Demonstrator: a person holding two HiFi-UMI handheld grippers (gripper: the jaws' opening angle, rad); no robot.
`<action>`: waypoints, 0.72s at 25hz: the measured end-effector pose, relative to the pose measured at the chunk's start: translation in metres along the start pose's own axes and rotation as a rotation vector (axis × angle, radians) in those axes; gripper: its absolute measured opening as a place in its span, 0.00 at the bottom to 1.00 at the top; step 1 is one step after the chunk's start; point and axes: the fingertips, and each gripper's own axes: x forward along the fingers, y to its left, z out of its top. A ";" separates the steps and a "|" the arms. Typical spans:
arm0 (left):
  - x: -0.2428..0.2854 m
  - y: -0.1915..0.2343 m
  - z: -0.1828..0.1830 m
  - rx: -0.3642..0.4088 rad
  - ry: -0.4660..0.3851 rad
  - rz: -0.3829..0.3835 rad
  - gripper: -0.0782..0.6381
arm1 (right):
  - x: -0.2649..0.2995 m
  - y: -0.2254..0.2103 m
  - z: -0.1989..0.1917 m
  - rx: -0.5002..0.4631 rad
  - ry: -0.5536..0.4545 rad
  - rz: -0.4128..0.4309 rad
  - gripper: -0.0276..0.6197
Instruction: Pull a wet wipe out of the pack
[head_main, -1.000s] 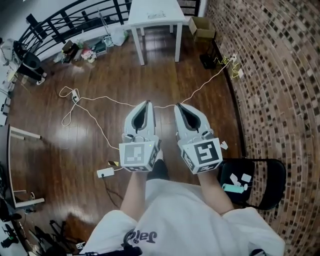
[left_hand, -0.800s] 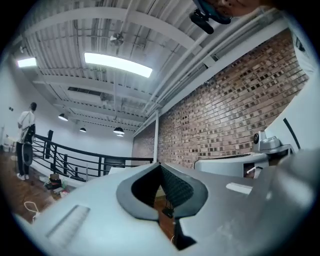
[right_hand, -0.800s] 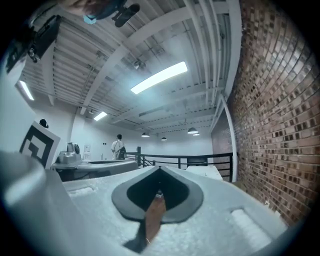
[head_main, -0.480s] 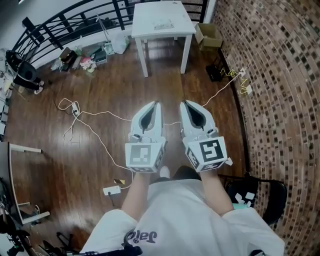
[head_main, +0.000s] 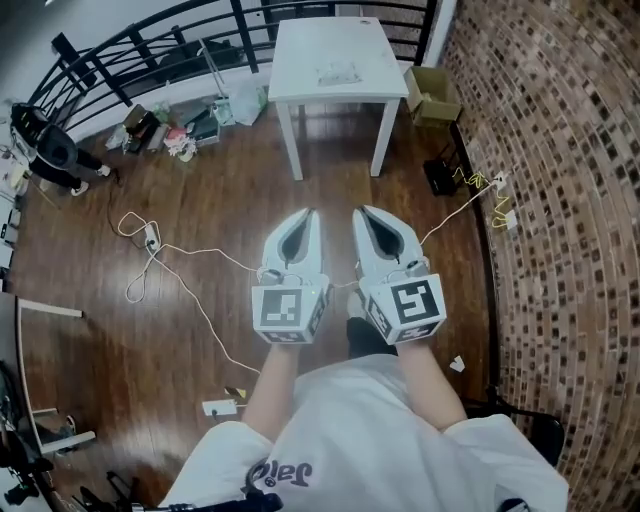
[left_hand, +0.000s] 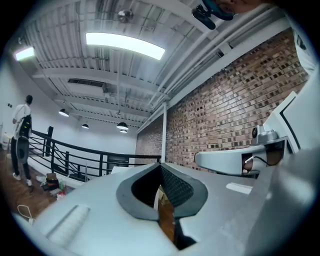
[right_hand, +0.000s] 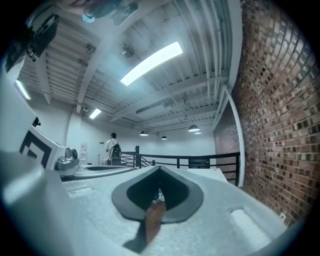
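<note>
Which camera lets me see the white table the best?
The head view. It looks down on the whole white table: its top, its legs and something flat lying on it. The left and right gripper views look level over their own jaws, so each catches only a thin pale strip of it, edge-on.

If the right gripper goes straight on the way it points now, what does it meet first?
Likely the white table ahead; only wooden floor lies between. Whether the right gripper would hit it or pass over its top, I cannot tell.
</note>
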 end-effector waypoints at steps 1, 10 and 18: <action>0.016 0.004 0.006 0.003 -0.003 0.011 0.13 | 0.014 -0.010 0.006 -0.003 -0.010 0.012 0.03; 0.162 0.041 0.024 0.051 -0.032 0.049 0.13 | 0.138 -0.099 0.050 -0.003 -0.077 0.096 0.03; 0.246 0.056 0.011 0.054 -0.027 0.074 0.13 | 0.199 -0.162 0.024 0.026 -0.029 0.117 0.03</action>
